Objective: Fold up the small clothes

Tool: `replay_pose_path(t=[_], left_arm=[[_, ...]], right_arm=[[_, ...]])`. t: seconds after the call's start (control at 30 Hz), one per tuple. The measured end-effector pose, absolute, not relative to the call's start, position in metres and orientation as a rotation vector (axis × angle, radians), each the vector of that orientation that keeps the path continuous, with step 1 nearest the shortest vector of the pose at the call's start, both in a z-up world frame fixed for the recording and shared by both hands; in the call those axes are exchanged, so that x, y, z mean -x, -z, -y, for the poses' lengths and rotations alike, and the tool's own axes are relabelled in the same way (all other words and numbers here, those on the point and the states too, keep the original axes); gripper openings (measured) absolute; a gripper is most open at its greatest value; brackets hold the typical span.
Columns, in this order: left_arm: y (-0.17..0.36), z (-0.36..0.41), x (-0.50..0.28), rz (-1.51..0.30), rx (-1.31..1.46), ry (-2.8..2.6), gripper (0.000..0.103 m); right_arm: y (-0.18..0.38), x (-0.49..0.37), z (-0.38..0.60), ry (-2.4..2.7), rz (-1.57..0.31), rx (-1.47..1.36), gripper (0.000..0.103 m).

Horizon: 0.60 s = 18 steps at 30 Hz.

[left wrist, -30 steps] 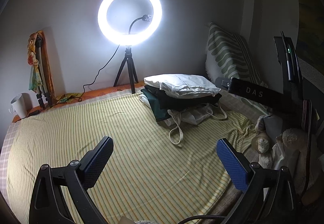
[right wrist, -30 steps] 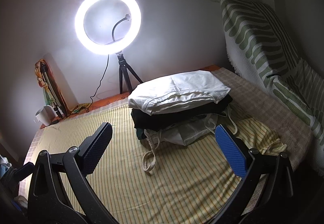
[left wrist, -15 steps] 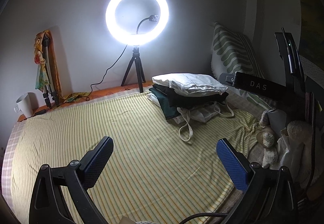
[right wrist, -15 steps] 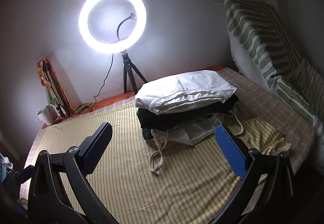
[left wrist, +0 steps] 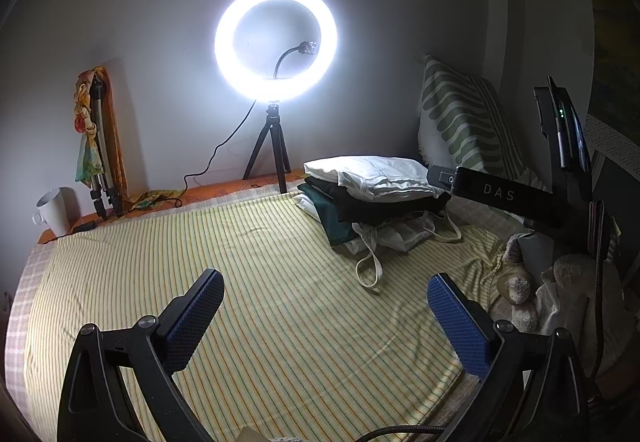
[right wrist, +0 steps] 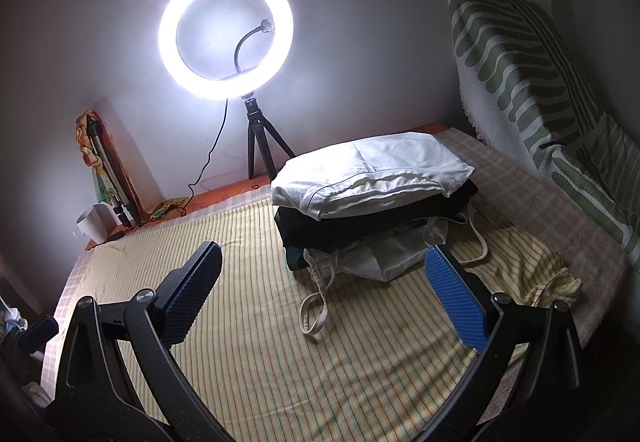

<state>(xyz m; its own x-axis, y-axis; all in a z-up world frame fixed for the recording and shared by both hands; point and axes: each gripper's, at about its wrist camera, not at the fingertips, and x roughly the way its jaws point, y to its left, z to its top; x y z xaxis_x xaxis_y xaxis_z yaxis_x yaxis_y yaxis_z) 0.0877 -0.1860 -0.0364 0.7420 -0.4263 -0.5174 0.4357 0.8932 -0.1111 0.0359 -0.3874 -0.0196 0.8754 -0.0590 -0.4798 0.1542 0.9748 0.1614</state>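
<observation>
Both grippers are hanging over the bed with nothing in them. The left gripper (left wrist: 324, 318) has its blue-padded fingers spread wide over the yellow striped sheet (left wrist: 248, 282), and the right gripper (right wrist: 324, 290) is spread just as wide, nothing between the pads either.

The clothes are in one stack of folded clothes (left wrist: 376, 194) toward the far right part of the bed, near the wall. On top is a white folded piece (right wrist: 372, 174), under it a black piece (right wrist: 360, 222), then a dark green one (left wrist: 328, 218) poking out on the left side of the pile, and at the bottom a crumpled whitish fabric bag (right wrist: 384, 258) with a long strap loop (right wrist: 316, 306) trailing onto the sheet toward the cameras. From the right wrist view the stack sits just beyond the right gripper's right finger – near, not touching as far as I can tell.

Other stuff around: a lit ring light (left wrist: 276, 42) on a small black tripod (left wrist: 272, 150) against the wall behind the bed, a green and white striped cushion (right wrist: 532, 82) leaning up on the right, a white mug (left wrist: 54, 210) in the far left corner, and a folded tripod with a colourful cloth (left wrist: 94, 138) propped next to it. In the left wrist view, the right gripper's black body (printed "DAS") (left wrist: 500, 194) cuts across the right side, with a stuffed toy (left wrist: 520, 290) at the bed's edge below it.
</observation>
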Motion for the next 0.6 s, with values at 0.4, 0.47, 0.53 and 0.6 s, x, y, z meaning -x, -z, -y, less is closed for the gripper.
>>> replay_pose_path(t=[0.4, 0.47, 0.53, 0.6], left_arm=[[0.0317, 0.1826, -0.0861, -0.547, -0.009, 0.455, 0.103], [0.031, 0.1824, -0.0861, -0.547, -0.006, 0.45, 0.103], [0.0308, 0.1831, -0.0855, -0.543, -0.011, 0.442, 0.103], [0.031, 0.1838, -0.0857, -0.544, -0.013, 0.441, 0.103]], right_arm=[[0.0216, -0.0387, 0.3854, 0.092, -0.504, -0.201, 0.103], [0.0223, -0.0395, 0.3856, 0.088, -0.507, -0.202, 0.103], [0.0226, -0.04, 0.3865, 0.082, -0.51, -0.207, 0.103], [0.0229, -0.0404, 0.3871, 0.082, -0.51, -0.208, 0.103]])
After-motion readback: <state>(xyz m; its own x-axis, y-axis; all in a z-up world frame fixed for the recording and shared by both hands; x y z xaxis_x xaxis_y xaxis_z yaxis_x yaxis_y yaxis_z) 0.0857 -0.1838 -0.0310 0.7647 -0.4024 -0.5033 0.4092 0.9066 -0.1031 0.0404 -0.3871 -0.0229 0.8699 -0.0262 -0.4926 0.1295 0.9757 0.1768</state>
